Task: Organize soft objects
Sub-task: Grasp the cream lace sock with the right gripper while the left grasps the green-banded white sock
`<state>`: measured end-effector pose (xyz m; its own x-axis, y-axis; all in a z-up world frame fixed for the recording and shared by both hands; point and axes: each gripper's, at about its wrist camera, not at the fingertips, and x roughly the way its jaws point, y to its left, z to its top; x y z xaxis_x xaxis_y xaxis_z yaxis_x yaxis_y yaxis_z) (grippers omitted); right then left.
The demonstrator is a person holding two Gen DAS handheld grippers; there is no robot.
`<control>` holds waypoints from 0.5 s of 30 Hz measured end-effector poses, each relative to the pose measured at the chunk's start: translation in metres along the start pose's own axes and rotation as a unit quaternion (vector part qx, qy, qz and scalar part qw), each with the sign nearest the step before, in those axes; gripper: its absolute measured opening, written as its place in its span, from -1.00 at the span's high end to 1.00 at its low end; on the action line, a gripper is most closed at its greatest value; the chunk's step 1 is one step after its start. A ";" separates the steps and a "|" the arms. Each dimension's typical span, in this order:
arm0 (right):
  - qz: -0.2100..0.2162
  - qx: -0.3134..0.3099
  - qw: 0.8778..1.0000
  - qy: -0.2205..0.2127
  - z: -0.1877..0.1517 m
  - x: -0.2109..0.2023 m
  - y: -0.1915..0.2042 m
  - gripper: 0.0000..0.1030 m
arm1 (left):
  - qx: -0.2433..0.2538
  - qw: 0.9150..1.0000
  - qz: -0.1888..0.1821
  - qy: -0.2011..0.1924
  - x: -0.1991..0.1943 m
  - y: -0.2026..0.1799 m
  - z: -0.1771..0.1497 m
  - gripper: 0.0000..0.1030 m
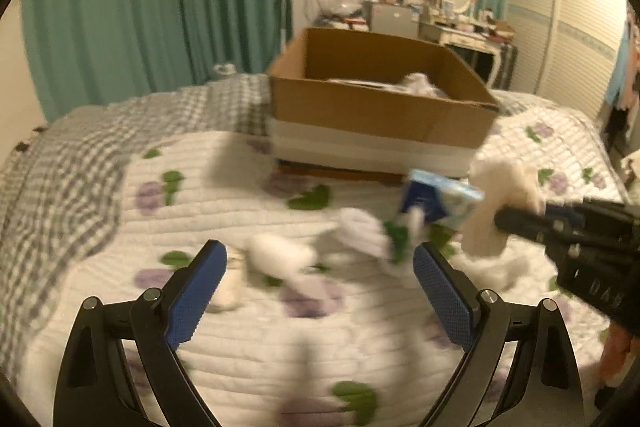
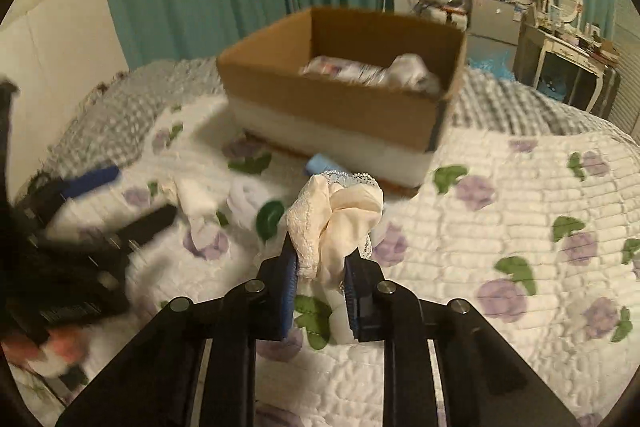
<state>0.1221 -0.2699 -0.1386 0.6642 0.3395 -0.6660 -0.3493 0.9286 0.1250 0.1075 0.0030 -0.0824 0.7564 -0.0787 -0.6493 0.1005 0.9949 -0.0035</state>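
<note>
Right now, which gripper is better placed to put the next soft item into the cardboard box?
Right. The right gripper is shut on the cream lace garment, lifted off the quilt and facing the cardboard box. The left gripper is open and empty above the loose white cloths.

Right claw [image 2: 320, 267]: matt black plastic arms showing, blue pads [image 2: 289, 291] looking rough and textured. Cream cloth [image 2: 340, 219] appearing soft, satin-smooth, with lace trim. Bed quilt [image 2: 500, 211] reading as puckered, matt cotton. Cardboard box [image 2: 328, 107] presenting plain matt brown paperboard. Left claw [image 1: 320, 259] looking alike.
</note>
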 end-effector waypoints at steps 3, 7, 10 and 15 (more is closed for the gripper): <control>-0.020 0.008 1.000 -0.017 0.006 -0.010 -0.009 0.62 | 0.003 1.000 -0.024 0.010 0.007 -0.018 0.002 -0.84; -0.036 0.044 0.998 -0.006 0.008 -0.002 -0.032 0.62 | 0.009 0.999 -0.031 0.039 0.033 -0.038 0.000 -0.73; -0.037 0.060 0.997 0.010 0.005 0.009 -0.044 0.62 | 0.004 0.997 -0.034 0.062 0.054 -0.047 -0.001 -0.63; -0.047 0.051 0.997 0.022 0.005 0.024 -0.041 0.62 | 0.000 0.995 -0.049 0.085 0.085 -0.055 0.005 0.00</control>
<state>0.1558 -0.2993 -0.1557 0.6608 0.2464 -0.7090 -0.2171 0.9670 0.1337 0.1700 -0.0583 -0.1334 0.6227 -0.1626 -0.7654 0.1680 0.9831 -0.0722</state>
